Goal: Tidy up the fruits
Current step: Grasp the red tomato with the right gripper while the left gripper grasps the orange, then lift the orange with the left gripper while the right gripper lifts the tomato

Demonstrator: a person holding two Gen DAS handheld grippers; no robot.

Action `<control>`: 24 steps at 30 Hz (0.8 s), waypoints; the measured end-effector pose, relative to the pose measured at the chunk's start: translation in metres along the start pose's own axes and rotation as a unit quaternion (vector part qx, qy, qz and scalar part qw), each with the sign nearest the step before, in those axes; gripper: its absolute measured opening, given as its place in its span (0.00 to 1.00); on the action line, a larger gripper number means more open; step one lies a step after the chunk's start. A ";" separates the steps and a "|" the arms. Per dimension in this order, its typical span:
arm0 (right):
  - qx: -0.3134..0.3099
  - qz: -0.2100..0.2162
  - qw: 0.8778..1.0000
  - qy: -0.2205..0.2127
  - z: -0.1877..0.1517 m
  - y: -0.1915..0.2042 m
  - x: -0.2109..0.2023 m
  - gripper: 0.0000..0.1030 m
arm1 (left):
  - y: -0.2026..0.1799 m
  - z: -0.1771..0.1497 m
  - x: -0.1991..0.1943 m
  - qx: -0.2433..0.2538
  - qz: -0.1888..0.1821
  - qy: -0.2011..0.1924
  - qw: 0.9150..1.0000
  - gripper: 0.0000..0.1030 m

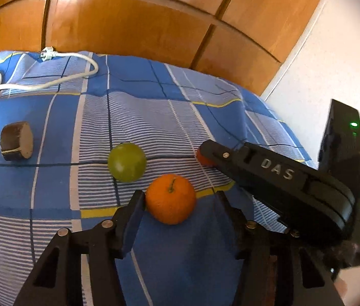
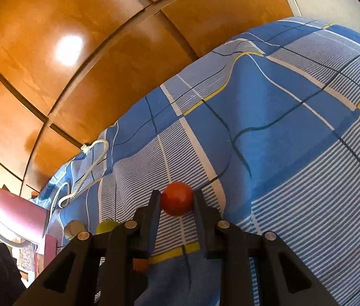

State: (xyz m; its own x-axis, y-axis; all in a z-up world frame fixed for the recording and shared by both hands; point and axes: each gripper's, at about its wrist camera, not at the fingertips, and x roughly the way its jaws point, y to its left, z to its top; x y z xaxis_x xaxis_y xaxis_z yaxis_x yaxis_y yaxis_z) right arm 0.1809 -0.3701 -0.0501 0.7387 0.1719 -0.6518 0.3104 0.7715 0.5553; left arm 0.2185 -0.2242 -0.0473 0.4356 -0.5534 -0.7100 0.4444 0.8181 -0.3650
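An orange lies on the blue checked bedsheet, between the fingertips of my open left gripper; the left finger touches it, the right one stands apart. A green apple lies just beyond it to the left. My right gripper is shut on a small red fruit resting on the sheet. In the left wrist view the right gripper's body crosses from the right and hides most of the red fruit. The green apple peeks behind the right gripper's left finger.
A dark brown round block lies on the sheet at the left. A white power cable with plug lies at the far edge. Wooden wardrobe doors stand behind the bed. A pink lamp stands off the bed's left end.
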 end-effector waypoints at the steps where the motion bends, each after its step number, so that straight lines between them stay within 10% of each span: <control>1: -0.001 -0.001 1.000 0.000 0.000 0.000 0.000 0.25 | 0.000 0.001 0.001 0.000 0.002 0.000 1.000 0.54; 8: -0.024 -0.014 1.000 0.002 -0.002 0.007 0.002 0.25 | 0.003 0.008 0.009 -0.014 0.030 -0.006 0.999 0.37; 24: -0.035 -0.030 0.999 0.001 -0.004 0.013 0.009 0.26 | 0.012 0.006 0.011 -0.032 0.022 -0.017 0.999 0.38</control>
State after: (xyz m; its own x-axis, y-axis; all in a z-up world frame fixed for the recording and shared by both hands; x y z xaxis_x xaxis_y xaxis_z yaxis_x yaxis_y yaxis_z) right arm 0.1890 -0.3561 -0.0515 0.7185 0.1253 -0.6842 0.3117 0.8213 0.4778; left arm 0.2329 -0.2220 -0.0562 0.4808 -0.5206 -0.7055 0.3736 0.8496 -0.3723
